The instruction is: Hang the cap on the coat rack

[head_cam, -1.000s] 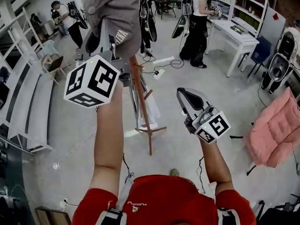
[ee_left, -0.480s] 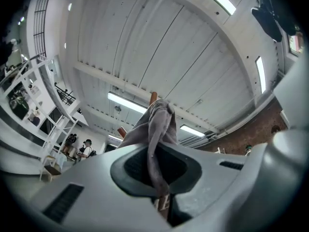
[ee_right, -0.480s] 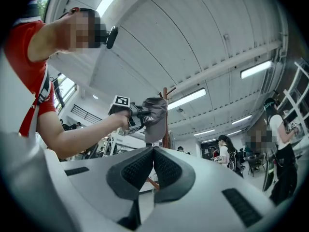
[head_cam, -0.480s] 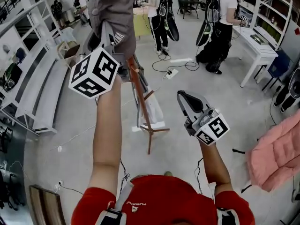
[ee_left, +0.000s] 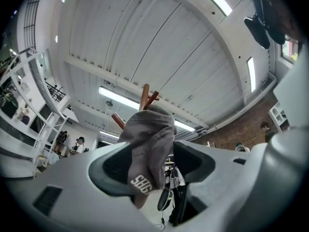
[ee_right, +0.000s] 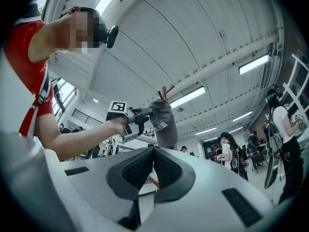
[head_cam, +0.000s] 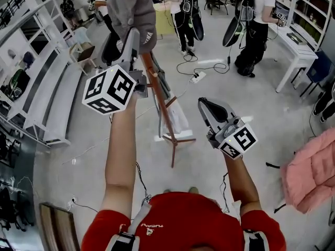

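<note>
Cap [ee_left: 147, 144] hung down from coat rack [head_cam: 164, 114] top btwn opening jaws of my left gripper [head_cam: 131, 40]; right gripper [ee_right: 153, 164], shut, was farther from rack.

Grey cap [head_cam: 137, 9], white lettering on the back strap, is draped over the top pegs of a reddish-brown wooden coat rack [head_cam: 164, 114], which is stood upright on splayed feet.

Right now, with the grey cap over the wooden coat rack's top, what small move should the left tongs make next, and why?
Probably draw the left tongs back, off the grey fabric cap. Their jaws are opening with the cap's edge loose between them, and its crown sits over the pegs of the brown wooden coat rack, so it seems hung.
</note>
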